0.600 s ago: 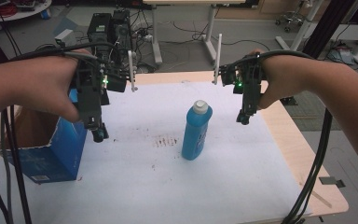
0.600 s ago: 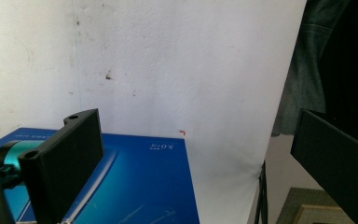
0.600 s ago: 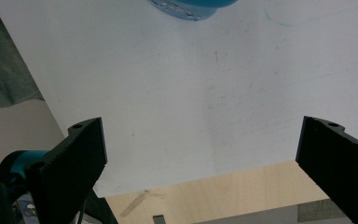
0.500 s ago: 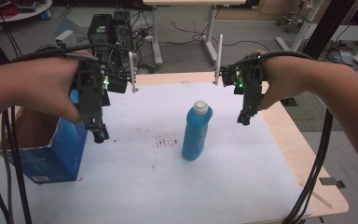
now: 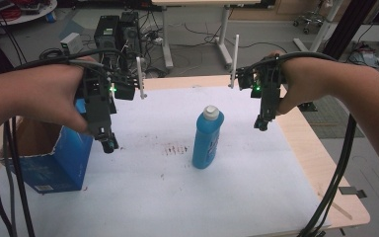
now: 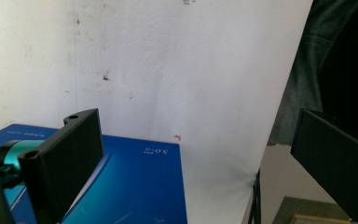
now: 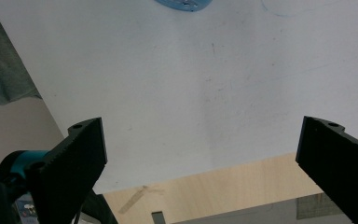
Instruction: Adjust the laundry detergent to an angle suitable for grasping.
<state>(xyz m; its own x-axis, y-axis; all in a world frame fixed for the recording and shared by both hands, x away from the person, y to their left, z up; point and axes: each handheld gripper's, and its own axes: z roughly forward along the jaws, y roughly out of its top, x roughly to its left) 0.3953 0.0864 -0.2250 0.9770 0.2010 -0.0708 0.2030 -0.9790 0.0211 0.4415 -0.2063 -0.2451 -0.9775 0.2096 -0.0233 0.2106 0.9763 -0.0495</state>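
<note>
A blue bottle (image 5: 207, 140) with a white cap stands upright near the middle of the white sheet (image 5: 177, 192). My left gripper (image 5: 108, 143) hangs pointing down to the bottle's left, just beside an open blue box (image 5: 49, 165). In the left gripper view its jaws (image 6: 193, 140) stand wide apart with nothing between them, above the box's blue side (image 6: 135, 186). My right gripper (image 5: 261, 123) hovers to the bottle's right, also pointing down. Its jaws (image 7: 200, 135) are open and empty, and the bottle's base (image 7: 184, 3) peeks in at the top edge.
The wooden table (image 5: 321, 163) shows bare beyond the sheet on the right, with its edge (image 7: 242, 186) under the right gripper. Red-brown stains (image 5: 175, 149) mark the sheet left of the bottle. Cables trail from both grippers. Computers (image 5: 116, 34) and desk legs stand behind the table.
</note>
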